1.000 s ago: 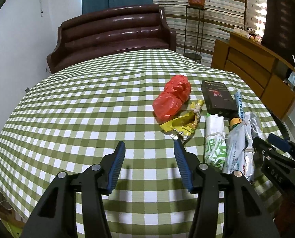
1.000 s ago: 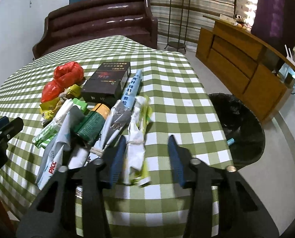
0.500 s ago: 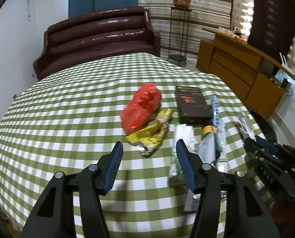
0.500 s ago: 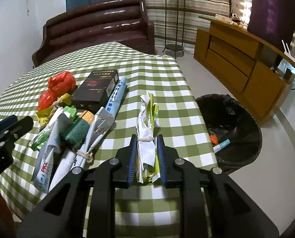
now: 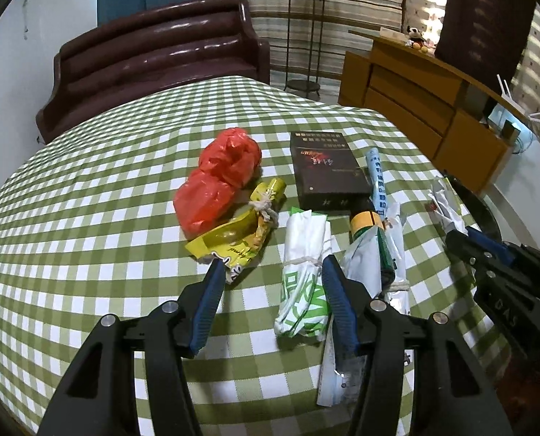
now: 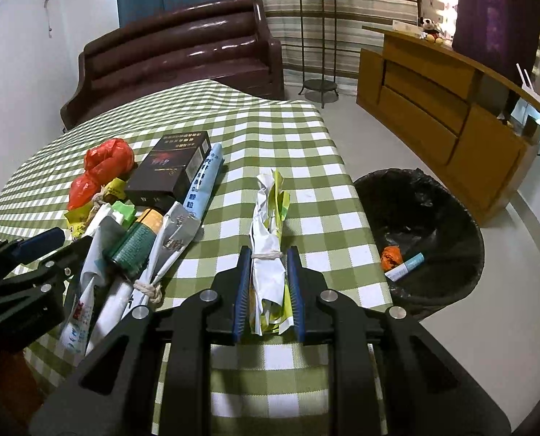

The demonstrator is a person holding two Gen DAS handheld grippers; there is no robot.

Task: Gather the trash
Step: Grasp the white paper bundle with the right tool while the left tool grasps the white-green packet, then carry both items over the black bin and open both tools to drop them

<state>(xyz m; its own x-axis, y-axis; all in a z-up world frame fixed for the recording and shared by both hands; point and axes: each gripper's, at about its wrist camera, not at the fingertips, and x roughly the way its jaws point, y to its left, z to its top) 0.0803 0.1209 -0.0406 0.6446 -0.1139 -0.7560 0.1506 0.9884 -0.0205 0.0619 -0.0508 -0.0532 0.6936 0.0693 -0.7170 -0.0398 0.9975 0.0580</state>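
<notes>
My right gripper [image 6: 269,256] is shut on a white and yellow-green wrapper bundle [image 6: 270,214] tied with string, near the table's right edge. It also shows at the right of the left wrist view as the right gripper [image 5: 462,234]. My left gripper [image 5: 271,267] is open over the trash pile. A green-and-white tied bundle [image 5: 301,279] lies just inside its right finger, and a yellow wrapper [image 5: 233,239] sits at its left fingertip. Behind these lie a red plastic bag [image 5: 219,178], a black box [image 5: 324,170], a blue tube [image 5: 377,181] and a green can [image 6: 137,243].
A black-lined trash bin [image 6: 448,200] stands on the floor right of the table and holds an orange scrap and a small tube. The green checked tablecloth [image 5: 88,218] covers the table. A brown sofa [image 5: 161,58] and a wooden cabinet [image 6: 433,109] stand behind.
My right gripper closed on the white and yellow-green bundle and drew it to the right, out of the pile. My left gripper, still open, moved right toward the pile.
</notes>
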